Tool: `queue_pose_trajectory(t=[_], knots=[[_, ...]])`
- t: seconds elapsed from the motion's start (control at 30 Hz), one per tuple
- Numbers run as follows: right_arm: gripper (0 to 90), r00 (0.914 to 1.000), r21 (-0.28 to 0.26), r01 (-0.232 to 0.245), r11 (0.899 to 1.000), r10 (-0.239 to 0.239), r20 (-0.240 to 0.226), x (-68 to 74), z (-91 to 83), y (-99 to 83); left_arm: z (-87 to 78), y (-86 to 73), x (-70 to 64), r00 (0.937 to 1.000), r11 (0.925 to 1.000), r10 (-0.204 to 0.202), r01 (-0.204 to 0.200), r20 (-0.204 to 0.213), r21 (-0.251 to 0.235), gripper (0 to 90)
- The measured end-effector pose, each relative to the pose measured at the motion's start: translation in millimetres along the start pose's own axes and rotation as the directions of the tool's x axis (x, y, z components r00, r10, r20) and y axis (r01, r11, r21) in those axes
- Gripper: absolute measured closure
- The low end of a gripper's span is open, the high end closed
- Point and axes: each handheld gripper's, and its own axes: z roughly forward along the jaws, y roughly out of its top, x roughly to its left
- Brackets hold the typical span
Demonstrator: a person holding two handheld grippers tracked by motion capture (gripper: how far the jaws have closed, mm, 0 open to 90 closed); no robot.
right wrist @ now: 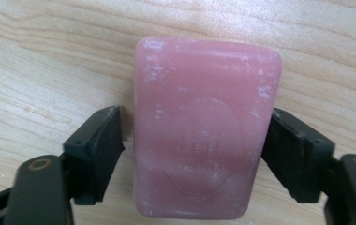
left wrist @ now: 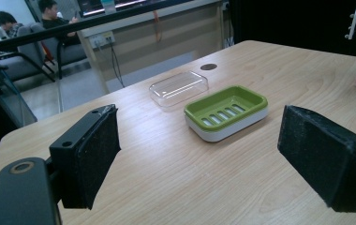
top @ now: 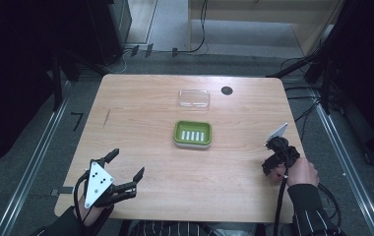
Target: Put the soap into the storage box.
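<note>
Between right hand-held gripper point(right wrist: 192, 154) jaws, pink soap point(right wrist: 204, 136)

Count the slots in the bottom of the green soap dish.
5. The slots run side by side in one row across the middle of the green soap dish; the left gripper view shows the same five. None looks hidden.

Legible text: none; pink soap bar point(right wrist: 204, 140) carries an embossed oval stamp at its centre, characters too worn to read; green soap dish point(top: 192, 133), at 12 o'clock on the table, unmarked.
</note>
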Motion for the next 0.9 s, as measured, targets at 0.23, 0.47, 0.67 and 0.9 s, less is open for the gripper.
queue_pose_trajectory(t=[0.23,0.47,0.67,0.9], knots=[[33.8,1.0000,0.000,-0.002,1.000,0.002,0.006,-0.3,0.3,0.0,0.0,0.0,0.0,1.0000,1.0000,-0.001,0.001,-0.001,0.000,13.3],[38.2,1.0000,-0.005,-0.004,1.000,0.004,-0.004,-1.0,-0.4,-0.7,-0.1,0.0,0.0,1.0000,1.0000,0.000,0.000,-0.001,0.000,13.3],[38.5,0.9999,-0.003,0.013,1.000,-0.013,-0.004,-1.7,-0.6,-0.7,-0.1,0.0,-0.1,1.0000,1.0000,0.002,-0.002,0.000,0.000,13.2],[38.6,0.9995,-0.005,0.032,0.999,-0.032,0.008,-1.4,-3.1,-1.0,-0.1,-0.1,0.0,1.0000,1.0000,0.001,-0.001,0.001,-0.001,13.3]])
